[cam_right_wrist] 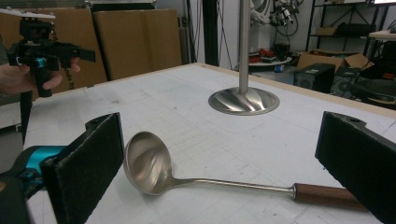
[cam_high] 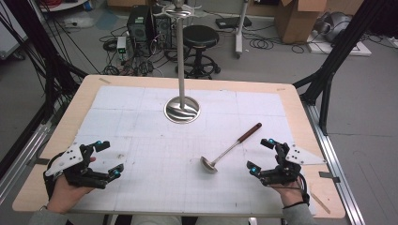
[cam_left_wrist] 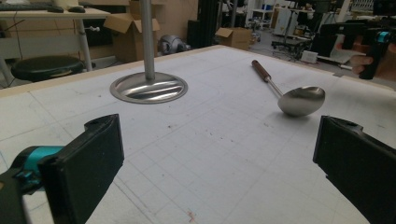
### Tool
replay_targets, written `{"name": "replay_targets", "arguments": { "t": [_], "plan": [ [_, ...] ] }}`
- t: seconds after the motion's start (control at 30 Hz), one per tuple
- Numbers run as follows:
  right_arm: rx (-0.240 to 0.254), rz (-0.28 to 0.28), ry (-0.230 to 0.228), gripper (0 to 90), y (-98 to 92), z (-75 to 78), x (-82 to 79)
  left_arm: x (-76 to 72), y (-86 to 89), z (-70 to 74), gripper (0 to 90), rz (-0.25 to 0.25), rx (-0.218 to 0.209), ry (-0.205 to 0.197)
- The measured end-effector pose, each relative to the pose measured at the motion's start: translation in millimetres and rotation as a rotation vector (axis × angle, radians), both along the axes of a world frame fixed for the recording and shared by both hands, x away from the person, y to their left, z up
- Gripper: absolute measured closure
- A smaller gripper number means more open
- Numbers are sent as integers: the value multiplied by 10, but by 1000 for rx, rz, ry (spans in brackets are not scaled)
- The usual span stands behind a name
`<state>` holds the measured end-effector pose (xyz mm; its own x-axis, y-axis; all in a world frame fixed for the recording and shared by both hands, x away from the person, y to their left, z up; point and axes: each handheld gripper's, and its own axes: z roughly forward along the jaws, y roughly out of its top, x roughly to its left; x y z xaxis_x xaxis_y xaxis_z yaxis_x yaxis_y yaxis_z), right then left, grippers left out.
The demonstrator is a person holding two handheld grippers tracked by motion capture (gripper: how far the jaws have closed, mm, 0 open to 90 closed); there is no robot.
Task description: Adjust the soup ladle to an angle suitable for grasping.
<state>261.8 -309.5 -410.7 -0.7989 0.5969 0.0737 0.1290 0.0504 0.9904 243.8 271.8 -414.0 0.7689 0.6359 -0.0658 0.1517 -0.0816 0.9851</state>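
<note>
Ladle [cam_high: 225, 153]: lies flat on the white mat [cam_high: 141, 117], bowl toward the person, wooden handle angled away. Right gripper [cam_high: 264, 157]: jaws spread wide, empty, just beside the ladle's bowl. Left gripper [cam_high: 107, 159]: spread wide, empty, well apart from it.

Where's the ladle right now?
In the high view the ladle lies flat on the white mat, right of centre, bowl toward the person, wooden handle angled away, between the stand's round base and the right gripper.

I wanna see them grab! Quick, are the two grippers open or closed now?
Left gripper: open, holding nothing.
Right gripper: open, holding nothing; ladle lies nearby.
</note>
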Motion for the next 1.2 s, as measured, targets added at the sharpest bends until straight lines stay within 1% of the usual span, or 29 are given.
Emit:
{"name": "replay_targets", "arguments": {
  "t": [0.1, 0.23, 0.33, 0.37, 0.4, 0.5, 0.53, 0.6, 0.63, 0.67, 0.7, 0.77, 0.8, 0.83, 0.87, 0.9, 0.93, 0.97, 1.03, 1.07, 1.2],
  "plan": [
    [-7, 0, -4, 7, 3, -1, 1, 0, -5, -4, 23, 2, -4, 8],
    [3, -3, 4, 8, 6, -8, 8, 5, -8, -7, 24, 4, 4, 16],
    [3, 1, 36, 8, 22, -30, 37, 9, -9, -11, 23, 5, 11, 20],
    [-5, -4, 33, 8, 28, -31, 42, 10, -7, -11, 24, 5, 11, 21],
    [-2, -4, 42, 8, 37, -28, 41, 10, -7, -11, 24, 5, 11, 21],
    [0, -8, 44, 22, 48, -20, 42, 12, -9, -13, 23, 8, 14, 23],
    [4, 5, 38, 78, 47, -9, 42, 14, -12, -17, 23, 8, 16, 25],
    [3, 7, 51, 113, 54, -8, 45, 14, -11, -18, 24, 8, 18, 25],
    [2, 11, 57, 169, 53, -11, 49, 14, -11, -18, 24, 12, 15, 25],
    [2, 11, 57, 169, 53, -11, 49, 12, -9, -17, 24, 15, 13, 28],
    [-4, 21, 64, 200, 54, -12, 50, 12, 1, -11, 24, 17, 8, 28],
    [-12, 27, 64, 257, 62, -11, 57, 16, 14, -5, 24, 22, -7, 28],
    [-20, 28, 72, 359, 74, -10, 66, 17, 20, -4, 24, 25, -7, 30],
    [-20, 28, 72, 359, 74, -10, 66, 20, 20, -7, 24, 26, -7, 31],
    [-19, 39, 82, 408, 82, -11, 64, 21, 18, -10, 24, 27, -5, 35],
    [-40, 46, 82, 500, 108, -15, 65, 22, 16, -14, 24, 26, 0, 39],
    [-50, 50, 85, 540, 123, -17, 70, 25, 11, -16, 24, 24, 2, 37],
    [-50, 50, 85, 540, 123, -17, 70, 25, 7, -18, 24, 22, 4, 38],
    [-77, 51, 84, 606, 155, -13, 71, 23, 5, -19, 24, 24, 8, 40],
    [-108, 51, 67, 641, 188, -9, 83, 23, 8, -19, 24, 23, 9, 39],
    [-138, 37, 71, 782, 250, -17, 116, 12, 27, -19, 24, 26, 5, 45]
  ]
}}
